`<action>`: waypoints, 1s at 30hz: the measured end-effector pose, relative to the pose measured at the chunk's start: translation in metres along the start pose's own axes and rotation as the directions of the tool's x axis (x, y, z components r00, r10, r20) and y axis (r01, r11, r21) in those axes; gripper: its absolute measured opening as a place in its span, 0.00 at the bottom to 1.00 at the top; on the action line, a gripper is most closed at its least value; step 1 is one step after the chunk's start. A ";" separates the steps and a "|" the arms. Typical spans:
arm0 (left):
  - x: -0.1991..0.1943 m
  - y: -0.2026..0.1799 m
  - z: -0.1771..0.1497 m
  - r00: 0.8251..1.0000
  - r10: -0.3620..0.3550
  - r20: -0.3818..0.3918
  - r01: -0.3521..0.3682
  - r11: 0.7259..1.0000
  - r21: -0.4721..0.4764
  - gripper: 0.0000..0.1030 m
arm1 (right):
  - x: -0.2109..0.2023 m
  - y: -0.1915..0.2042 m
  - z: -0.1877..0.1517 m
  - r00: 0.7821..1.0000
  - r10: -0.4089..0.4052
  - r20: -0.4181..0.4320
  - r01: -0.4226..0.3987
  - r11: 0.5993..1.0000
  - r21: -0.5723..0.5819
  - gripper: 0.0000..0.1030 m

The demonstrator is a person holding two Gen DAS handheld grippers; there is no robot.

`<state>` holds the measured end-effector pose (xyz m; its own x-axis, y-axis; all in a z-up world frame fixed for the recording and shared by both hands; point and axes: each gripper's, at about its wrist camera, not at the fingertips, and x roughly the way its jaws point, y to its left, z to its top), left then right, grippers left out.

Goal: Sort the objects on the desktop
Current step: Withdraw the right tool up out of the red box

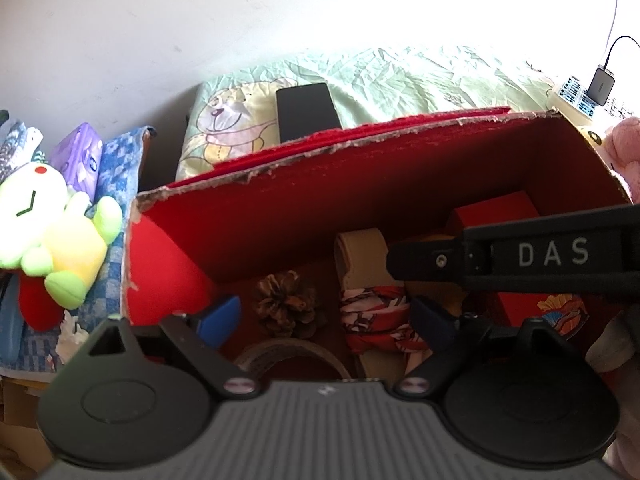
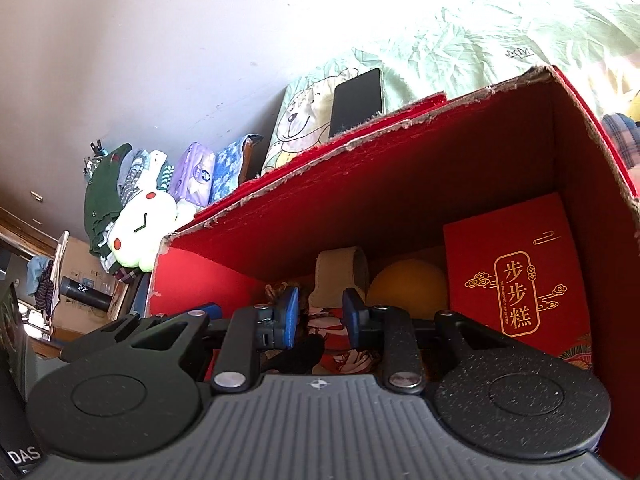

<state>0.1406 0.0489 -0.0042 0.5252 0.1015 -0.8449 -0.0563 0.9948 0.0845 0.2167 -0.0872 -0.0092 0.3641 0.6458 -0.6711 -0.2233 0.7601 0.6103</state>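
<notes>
The red box (image 1: 280, 216) on the bed already holds most items: a red packet (image 2: 516, 280) against its right wall, a sandal (image 1: 372, 304) mid-floor, an orange ball (image 2: 404, 288), tape roll (image 1: 288, 354) and pinecone (image 1: 286, 304). Sorting looks well advanced. Little floor room remains. The left tool (image 1: 324, 320) gapes wide, empty; the right tool (image 2: 320, 314) stands apart over the sandal.
</notes>
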 end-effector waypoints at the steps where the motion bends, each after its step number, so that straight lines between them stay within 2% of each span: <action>1: 0.000 0.000 0.000 1.000 0.000 0.001 0.000 1.000 0.000 0.89 | 0.000 0.000 0.000 1.000 -0.003 0.000 0.003 1.000 0.003 0.27; 14: 0.001 0.003 0.001 1.000 -0.003 0.012 0.003 1.000 -0.005 0.89 | 0.002 -0.001 0.001 1.000 -0.016 -0.020 0.016 1.000 0.018 0.28; 21: 0.001 0.005 0.001 1.000 0.022 0.022 -0.021 1.000 -0.019 0.89 | -0.001 0.000 -0.001 1.000 -0.018 0.012 0.018 1.000 0.017 0.28; 26: -0.005 -0.002 -0.002 0.994 0.084 0.074 -0.084 0.996 0.001 0.90 | -0.003 0.000 -0.001 0.999 -0.024 0.030 0.024 1.000 0.013 0.28; 30: -0.017 -0.007 -0.009 0.975 0.136 0.178 -0.139 0.990 0.003 0.92 | -0.011 0.004 -0.003 0.996 -0.050 0.078 0.051 0.999 -0.012 0.28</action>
<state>0.1240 0.0398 0.0048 0.6552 0.2348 -0.7180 -0.1258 0.9711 0.2028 0.2095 -0.0909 -0.0009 0.4443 0.5993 -0.6659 -0.2154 0.7930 0.5699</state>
